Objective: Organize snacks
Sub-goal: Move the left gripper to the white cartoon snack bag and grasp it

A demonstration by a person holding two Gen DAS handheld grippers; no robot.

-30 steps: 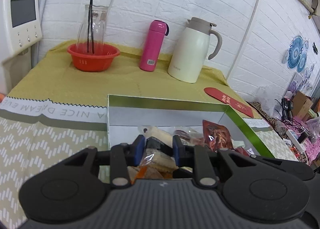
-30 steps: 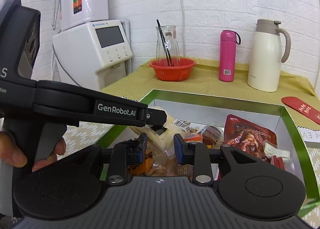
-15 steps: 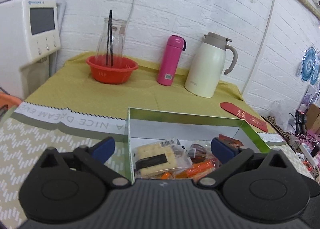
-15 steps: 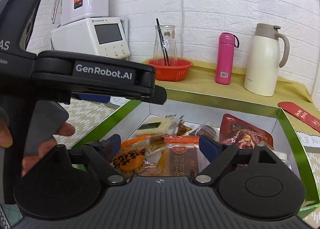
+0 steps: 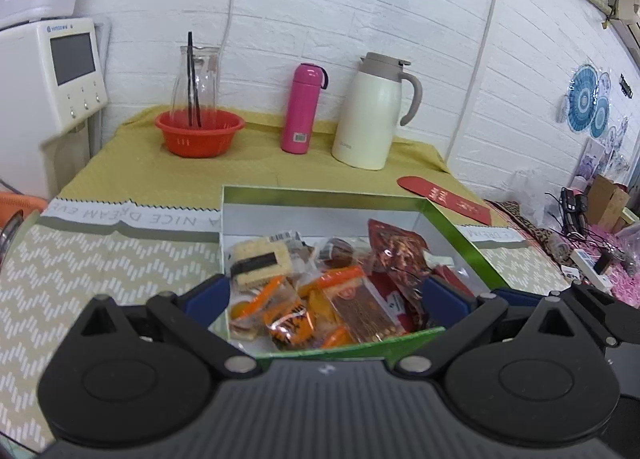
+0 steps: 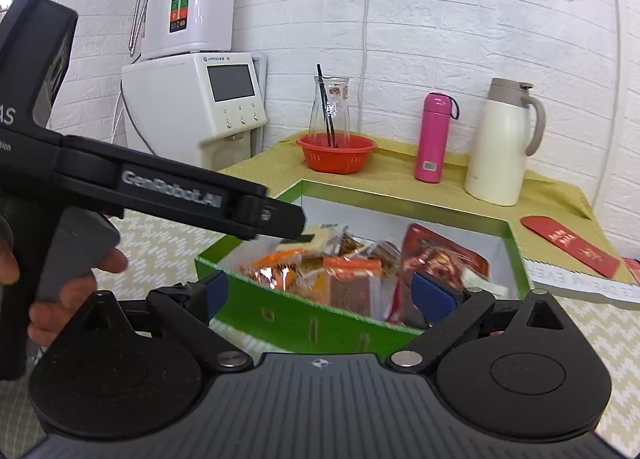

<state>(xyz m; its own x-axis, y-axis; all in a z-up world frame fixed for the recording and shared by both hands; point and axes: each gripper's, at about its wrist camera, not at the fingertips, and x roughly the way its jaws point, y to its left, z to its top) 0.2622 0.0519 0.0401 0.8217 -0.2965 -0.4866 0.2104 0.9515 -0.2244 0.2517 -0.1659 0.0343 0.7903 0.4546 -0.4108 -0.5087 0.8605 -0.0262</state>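
The green box [image 5: 452, 227] sits on the patterned table mat [image 5: 80, 267], full of snack packets [image 5: 344, 299]. The left gripper [image 5: 324, 295] has just been opening, and its blue pads [image 5: 206, 295] now stand wide apart with nothing pinched. The right gripper [image 6: 320, 291] has opened wide too and holds nothing. A pink bottle [image 5: 302, 109] and a white jug [image 5: 374, 111] stand well behind the box.

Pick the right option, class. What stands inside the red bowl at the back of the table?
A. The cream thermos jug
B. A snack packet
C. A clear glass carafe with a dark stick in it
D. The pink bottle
C: the clear glass carafe stands in the red bowl; the pink bottle and cream thermos jug stand apart on the cloth.
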